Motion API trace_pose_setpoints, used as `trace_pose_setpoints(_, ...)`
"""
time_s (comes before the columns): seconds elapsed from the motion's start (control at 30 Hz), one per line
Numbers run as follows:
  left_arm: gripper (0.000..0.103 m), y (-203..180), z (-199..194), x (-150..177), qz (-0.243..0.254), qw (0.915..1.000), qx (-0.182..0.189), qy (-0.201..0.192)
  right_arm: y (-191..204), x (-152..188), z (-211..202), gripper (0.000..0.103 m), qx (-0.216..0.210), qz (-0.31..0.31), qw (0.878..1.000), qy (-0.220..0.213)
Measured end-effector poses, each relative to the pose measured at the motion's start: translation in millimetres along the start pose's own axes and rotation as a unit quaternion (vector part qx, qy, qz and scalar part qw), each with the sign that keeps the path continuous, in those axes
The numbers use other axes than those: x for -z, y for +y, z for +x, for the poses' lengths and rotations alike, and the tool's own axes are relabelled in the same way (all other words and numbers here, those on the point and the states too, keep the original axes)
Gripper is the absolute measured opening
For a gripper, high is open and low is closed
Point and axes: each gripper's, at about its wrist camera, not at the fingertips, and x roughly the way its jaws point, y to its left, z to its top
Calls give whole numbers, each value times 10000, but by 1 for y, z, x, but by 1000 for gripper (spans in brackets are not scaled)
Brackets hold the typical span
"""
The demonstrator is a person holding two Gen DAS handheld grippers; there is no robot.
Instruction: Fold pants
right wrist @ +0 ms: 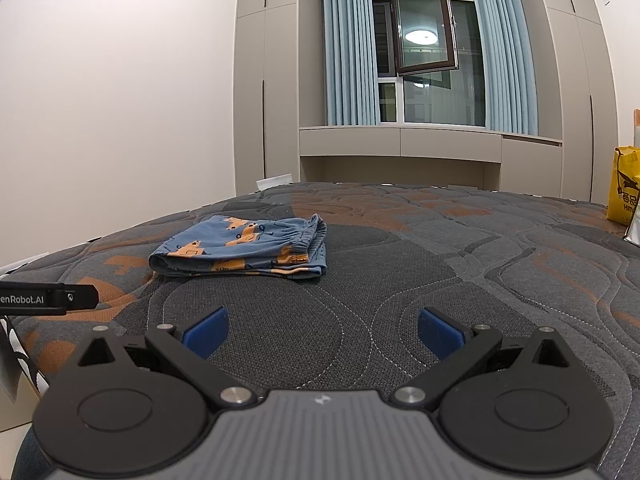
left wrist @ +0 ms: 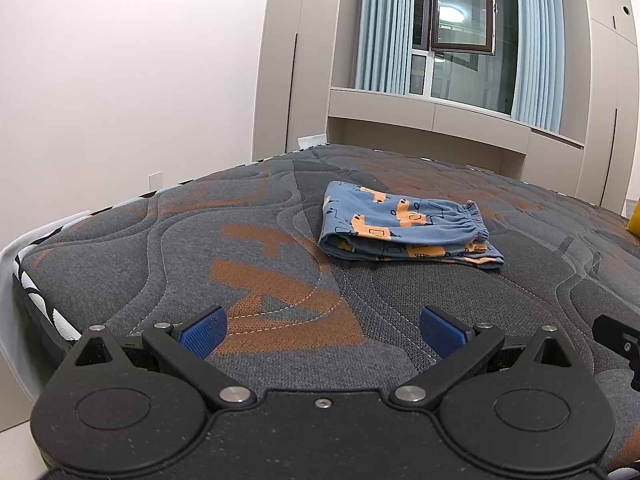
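Note:
Blue pants with an orange print (left wrist: 404, 228) lie folded in a compact stack on the grey and orange mattress (left wrist: 280, 264), elastic waistband at the right. In the right wrist view the pants (right wrist: 244, 250) sit ahead and to the left. My left gripper (left wrist: 323, 334) is open and empty, held low over the mattress, well short of the pants. My right gripper (right wrist: 323, 334) is also open and empty, near the front of the mattress (right wrist: 440, 280). Part of the left gripper (right wrist: 48, 299) shows at the left edge of the right wrist view.
The mattress's left edge (left wrist: 24, 276) drops off beside a white wall. A yellow bag (right wrist: 624, 184) stands at the mattress's right side. Cabinets and a curtained window (right wrist: 424, 56) lie beyond the far edge.

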Motion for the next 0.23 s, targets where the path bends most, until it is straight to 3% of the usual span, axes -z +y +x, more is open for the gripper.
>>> trace_pose_setpoints(0.23,102,0,0,0,-4,10000,4,5,0,0,0,103,1,2,10000,2)
